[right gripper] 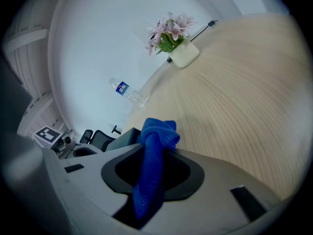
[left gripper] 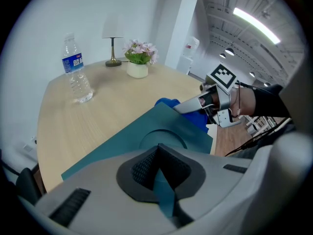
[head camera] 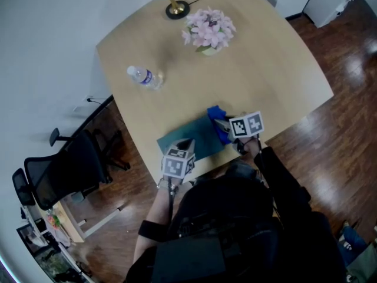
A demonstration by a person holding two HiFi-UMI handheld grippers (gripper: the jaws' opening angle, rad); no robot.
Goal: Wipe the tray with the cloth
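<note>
The left gripper (left gripper: pixel 160 175) has its jaws clamped on the near edge of the tray (head camera: pixel 194 137), a flat teal sheet with a round recess, lying at the front edge of the table (head camera: pixel 253 69). The right gripper (head camera: pixel 224 123) pinches a bunched blue cloth (right gripper: pixel 154 151), over at the tray's far right corner.

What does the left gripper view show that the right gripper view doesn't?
Left gripper view only: the left gripper clamped on the tray at its near edge, the tray's round recess, the right gripper seen from outside, and a lamp. Right gripper view only: the right gripper's jaws shut on the cloth close up, and a black cable. Both: bottle, flowers, table, cloth.
</note>
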